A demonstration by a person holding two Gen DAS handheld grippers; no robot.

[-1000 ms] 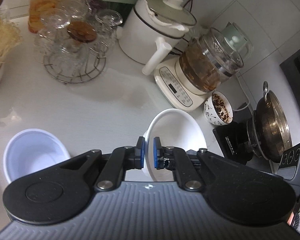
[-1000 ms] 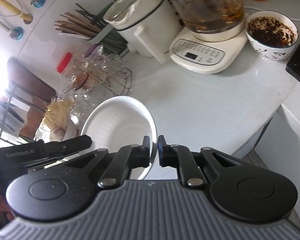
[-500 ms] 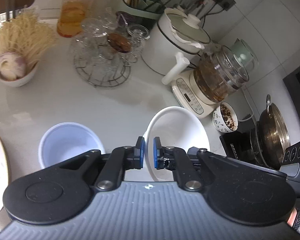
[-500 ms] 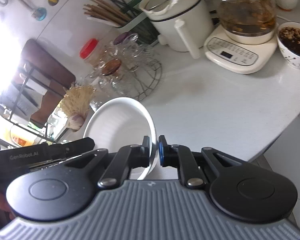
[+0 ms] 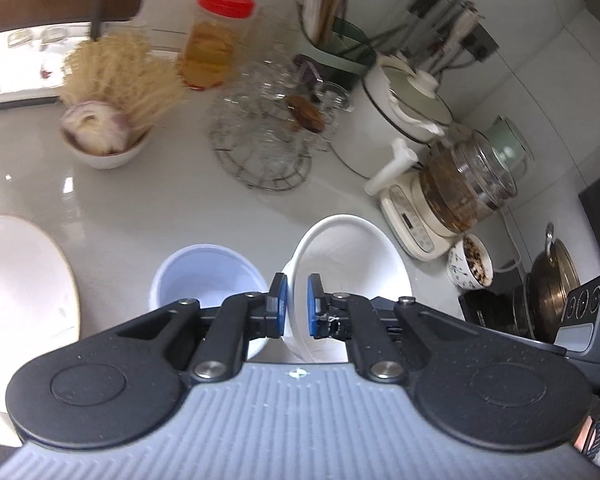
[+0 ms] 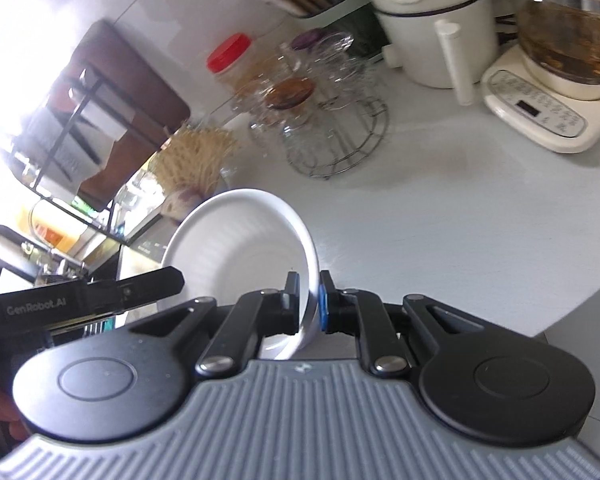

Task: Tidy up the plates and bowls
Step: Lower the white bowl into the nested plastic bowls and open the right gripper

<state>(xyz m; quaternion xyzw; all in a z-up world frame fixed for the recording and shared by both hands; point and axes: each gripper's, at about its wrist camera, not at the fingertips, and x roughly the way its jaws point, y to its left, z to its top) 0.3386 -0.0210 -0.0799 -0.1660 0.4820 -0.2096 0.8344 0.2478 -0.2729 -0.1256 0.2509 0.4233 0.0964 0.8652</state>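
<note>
Both views have slid along the counter [image 5: 148, 216] since the earlier frames: a large white plate [image 5: 20, 280] now shows at the left edge, and the pale blue bowl [image 5: 204, 276] sits nearer the middle. Going left to right in the left wrist view, a small bowl of noodles and onion [image 5: 104, 136] stands behind the plate, then the pale blue bowl rests on the counter just beside the left hand-held gripper [image 5: 296, 310], whose blue pads pinch the near rim of the white bowl [image 5: 348, 264]. That bowl is tilted, held above the counter. The right hand-held gripper [image 6: 308, 300] clamps the bowl's opposite rim. A wire glass rack [image 5: 260, 152], a white pot [image 5: 400, 120] and a glass kettle [image 5: 468, 188] follow
</note>
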